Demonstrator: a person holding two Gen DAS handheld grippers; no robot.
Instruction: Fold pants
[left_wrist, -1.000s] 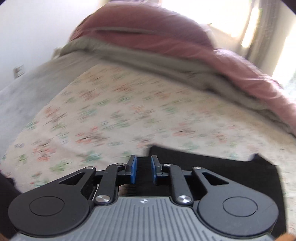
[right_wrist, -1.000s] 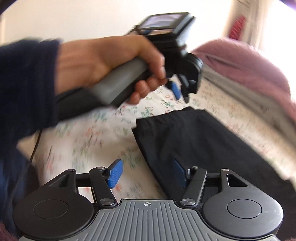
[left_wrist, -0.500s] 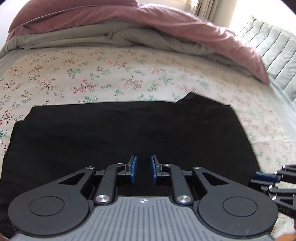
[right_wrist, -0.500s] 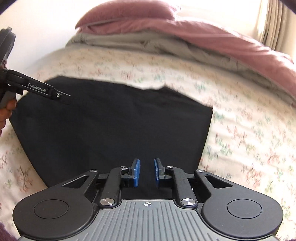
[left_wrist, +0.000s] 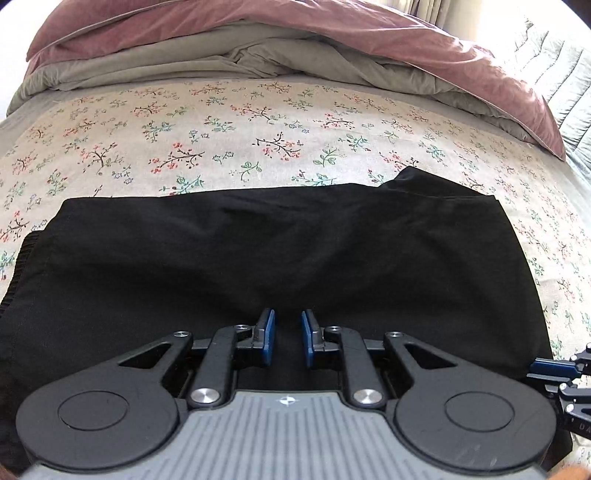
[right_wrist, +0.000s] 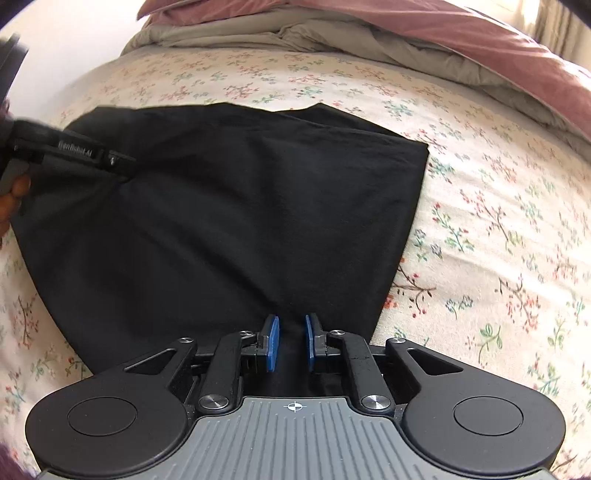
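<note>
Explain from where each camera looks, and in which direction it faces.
Left wrist: sits on the left claw, looking forward over the black pants toward the pink blanket; the right claw's tip shows at the right edge.
Right wrist: sits on the right claw, facing the pants' right edge; the left claw and some fingers show at left.
Shared: pants, floral sheet, blanket.

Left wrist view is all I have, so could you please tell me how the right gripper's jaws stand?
Observer: The right gripper has its pads a narrow gap apart, with black cloth of the pants showing between them; I cannot tell whether it is pinched.
Operator: Thank you. How does my left gripper look from that side?
Observer: The left gripper has its tip on the pants, and creases in the cloth fan out from it.
Operator: Is anything else in view there?
Observer: The fingers of the hand holding it show at the picture's left edge.
</note>
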